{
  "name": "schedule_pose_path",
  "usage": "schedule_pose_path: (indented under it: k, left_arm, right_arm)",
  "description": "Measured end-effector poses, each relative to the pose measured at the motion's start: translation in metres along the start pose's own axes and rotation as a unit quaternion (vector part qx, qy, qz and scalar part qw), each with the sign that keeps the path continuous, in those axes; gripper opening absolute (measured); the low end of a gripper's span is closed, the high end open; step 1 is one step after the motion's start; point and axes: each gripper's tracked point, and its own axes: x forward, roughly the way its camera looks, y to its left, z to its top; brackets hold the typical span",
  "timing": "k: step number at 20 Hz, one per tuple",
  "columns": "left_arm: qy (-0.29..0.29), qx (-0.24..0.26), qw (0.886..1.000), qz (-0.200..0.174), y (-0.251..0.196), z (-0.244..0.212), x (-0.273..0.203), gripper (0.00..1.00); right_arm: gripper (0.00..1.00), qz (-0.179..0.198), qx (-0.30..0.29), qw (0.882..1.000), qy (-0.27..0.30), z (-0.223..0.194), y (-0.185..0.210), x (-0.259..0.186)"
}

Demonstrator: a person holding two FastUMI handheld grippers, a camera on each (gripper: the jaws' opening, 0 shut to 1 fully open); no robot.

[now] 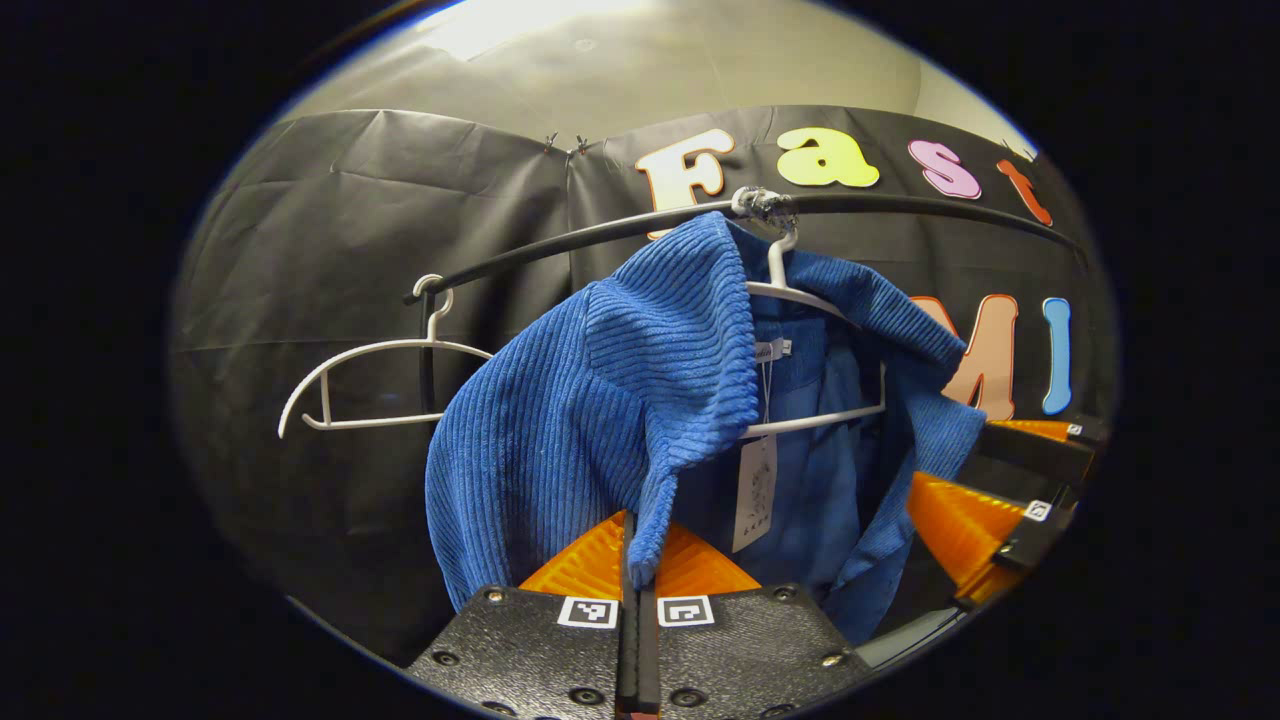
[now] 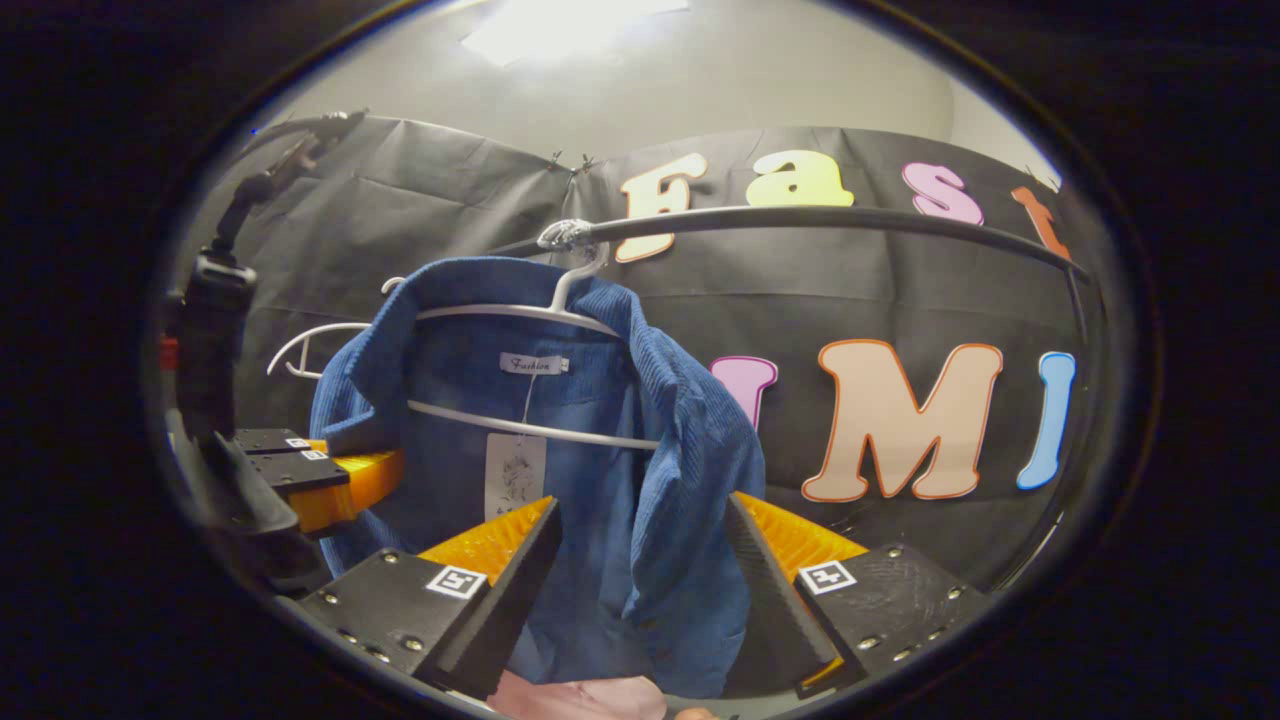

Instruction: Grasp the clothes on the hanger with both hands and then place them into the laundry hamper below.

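A blue corduroy shirt hangs on a white hanger from a black rail. In the left gripper view, my left gripper is shut on a fold of the shirt's front edge, which pokes down between its fingers. In the right gripper view, the shirt faces me with its collar label and tag showing. My right gripper stands open, one finger on each side of the shirt's hanging front panel. The left gripper grips the shirt's far left edge. The right gripper appears open by the shirt's right side.
An empty white hanger hangs on the rail's left end, seen behind the shirt as hanger. Some pink cloth lies below the right gripper's fingers. The black cloth wall stands close behind the rail.
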Motion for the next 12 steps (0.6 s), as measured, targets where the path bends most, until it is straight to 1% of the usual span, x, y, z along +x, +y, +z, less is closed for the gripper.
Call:
schedule_pose_path:
  k: [3, 6, 8, 9, 12]
  left_arm:
    - [0.011, -0.006, 1.000, -0.008, -0.002, 0.002, -0.010, 0.00]
    - [0.005, -0.005, 1.000, -0.010, 0.001, 0.010, -0.021, 0.01]
    - [-0.004, 0.003, 1.000, -0.002, 0.008, 0.018, -0.027, 0.00]
    - [-0.007, 0.006, 1.000, 0.004, 0.013, 0.021, -0.028, 0.00]
    - [-0.012, 0.008, 1.000, 0.028, 0.028, 0.028, -0.034, 0.00]
  right_arm:
    - [0.96, -0.011, 0.005, 1.000, 0.005, -0.008, -0.001, 0.018]
    - [0.96, -0.023, 0.005, 1.000, 0.007, -0.016, -0.005, 0.038]
    - [0.96, -0.037, 0.002, 0.999, 0.007, -0.021, -0.010, 0.048]
    - [0.98, -0.040, 0.003, 0.999, 0.010, -0.024, -0.012, 0.053]
    - [0.96, -0.046, 0.003, 0.999, 0.022, -0.033, -0.018, 0.061]
